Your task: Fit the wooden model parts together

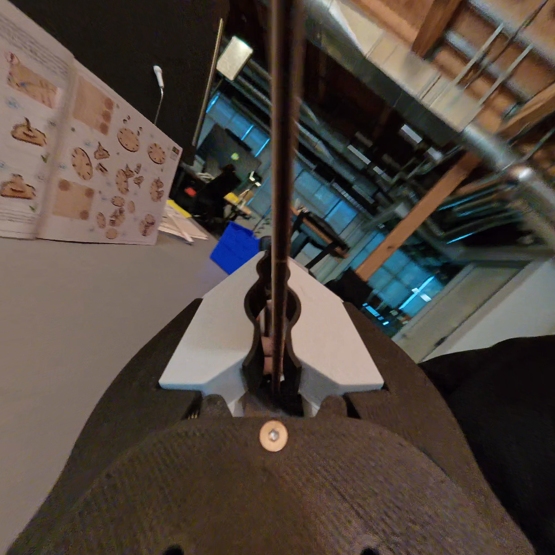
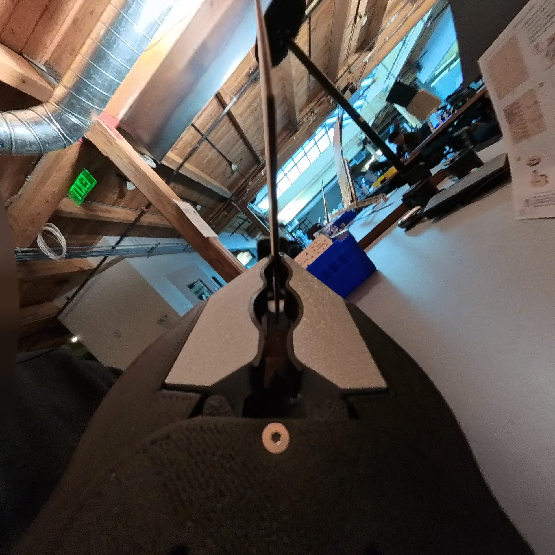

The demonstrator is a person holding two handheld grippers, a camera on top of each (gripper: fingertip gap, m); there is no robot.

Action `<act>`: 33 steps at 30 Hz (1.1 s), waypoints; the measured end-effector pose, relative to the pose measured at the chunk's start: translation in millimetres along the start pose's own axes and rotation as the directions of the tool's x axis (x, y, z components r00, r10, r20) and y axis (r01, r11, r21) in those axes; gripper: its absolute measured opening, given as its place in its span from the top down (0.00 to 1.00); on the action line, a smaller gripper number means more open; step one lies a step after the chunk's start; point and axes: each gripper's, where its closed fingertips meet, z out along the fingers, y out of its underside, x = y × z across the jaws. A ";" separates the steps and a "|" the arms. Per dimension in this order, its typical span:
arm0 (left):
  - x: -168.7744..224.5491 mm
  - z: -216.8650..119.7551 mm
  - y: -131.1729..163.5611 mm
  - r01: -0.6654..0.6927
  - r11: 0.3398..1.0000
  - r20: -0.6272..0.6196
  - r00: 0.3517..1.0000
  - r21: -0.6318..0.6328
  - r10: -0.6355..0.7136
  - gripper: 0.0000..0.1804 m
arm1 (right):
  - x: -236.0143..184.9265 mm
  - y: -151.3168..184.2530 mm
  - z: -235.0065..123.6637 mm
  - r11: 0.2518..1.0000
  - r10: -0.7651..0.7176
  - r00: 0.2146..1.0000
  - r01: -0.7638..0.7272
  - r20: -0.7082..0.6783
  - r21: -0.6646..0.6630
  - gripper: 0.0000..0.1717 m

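- While both tongs are tilted up off the counter [image 1: 75, 300], each is clamped on the edge of a thin dark sheet: left tongs [image 1: 277, 261], sheet [image 1: 280, 150]; right tongs [image 2: 274, 261], sheet [image 2: 270, 135].
- Beyond the tips, slightly aside, sits a blue bin [image 2: 342, 267].
- Any next move calls for a steady grip; what comes next can't be judged.

bin [image 2: 342, 270] on table [image 2: 450, 330] beside booklet [image 2: 522, 120]

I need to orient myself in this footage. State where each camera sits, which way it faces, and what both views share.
Left wrist view: on the left gripper, tilted, table on its left, facing the open booklet; shut on a thin dark sheet.
Right wrist view: on the right gripper, tilted oppositely, facing ceiling beams; shut on a thin sheet.
Shared: blue bin, grey table.
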 end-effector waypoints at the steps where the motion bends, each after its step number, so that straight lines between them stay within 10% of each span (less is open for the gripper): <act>1: 1.3 -0.7 -2.6 0.034 0.999 -0.025 0.999 0.024 -0.033 1.00 | 0.1 -3.0 0.3 0.999 0.012 1.000 -0.012 0.005 0.033 0.96; 6: 1.9 -5.2 -9.6 0.057 0.997 -0.048 0.997 0.057 -0.054 1.00 | 11.8 -11.1 -6.0 0.999 -0.014 0.999 0.016 -0.041 0.038 0.51; 9: 1.8 -2.9 -5.7 0.040 0.999 -0.036 0.999 0.036 -0.039 1.00 | 17.4 -7.2 -4.2 0.980 -0.200 0.970 0.196 -0.136 -0.042 0.42; 13: 3.2 -2.5 -5.4 0.010 0.999 -0.026 1.000 0.034 -0.009 1.00 | 8.5 -3.4 -0.2 0.881 -0.471 0.864 0.451 -0.179 -0.141 0.50; 17: 4.9 -3.1 -5.8 -0.001 0.999 -0.033 0.999 0.032 0.002 1.00 | -10.0 -4.8 -3.6 0.893 -0.450 0.890 0.446 -0.077 -0.060 0.86; 33: 9.8 5.1 5.2 -0.184 0.983 0.045 0.982 -0.024 0.185 1.00 | -8.0 2.1 -4.1 0.978 -0.191 0.982 0.190 -0.006 -0.085 1.00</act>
